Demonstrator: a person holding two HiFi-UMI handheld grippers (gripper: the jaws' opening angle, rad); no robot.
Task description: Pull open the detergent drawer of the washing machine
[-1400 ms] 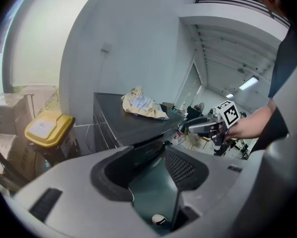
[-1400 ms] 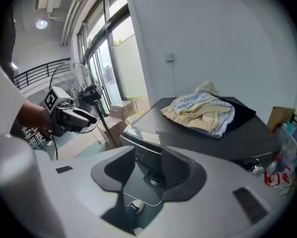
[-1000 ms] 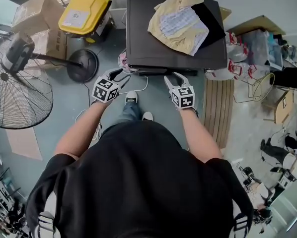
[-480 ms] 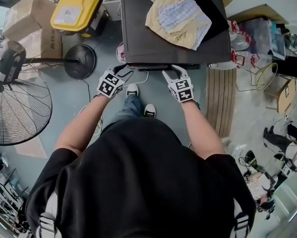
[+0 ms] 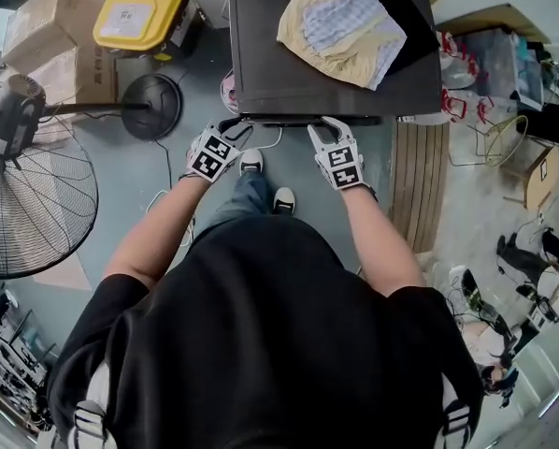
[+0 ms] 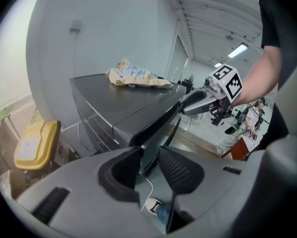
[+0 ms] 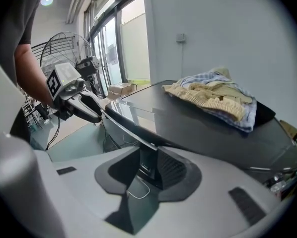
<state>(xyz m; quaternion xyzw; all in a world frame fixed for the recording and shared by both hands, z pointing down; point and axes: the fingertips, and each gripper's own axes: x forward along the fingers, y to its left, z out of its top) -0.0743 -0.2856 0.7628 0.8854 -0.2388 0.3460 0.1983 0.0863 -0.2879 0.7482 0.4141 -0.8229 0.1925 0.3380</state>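
Left gripper point(image 5: 236, 127) and right gripper point(image 5: 321, 125), jaws closing but unclamped, straddled the drawer front point(image 5: 289, 120) running left-right at their tips

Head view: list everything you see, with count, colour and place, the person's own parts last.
Washer: one, dark, top centre.
Clothes: one pile, yellow, blue, black, on washer.
Bin: one, yellow, upper left.
Boxes: two, brown, upper left.
Fan: one, black, left.
Board: one, wooden, right of washer.
Shoes: two, pale, below washer.
Left gripper: one, white, jaws closing around washer's front edge.
Right gripper: one, white, jaws closing around the same edge.
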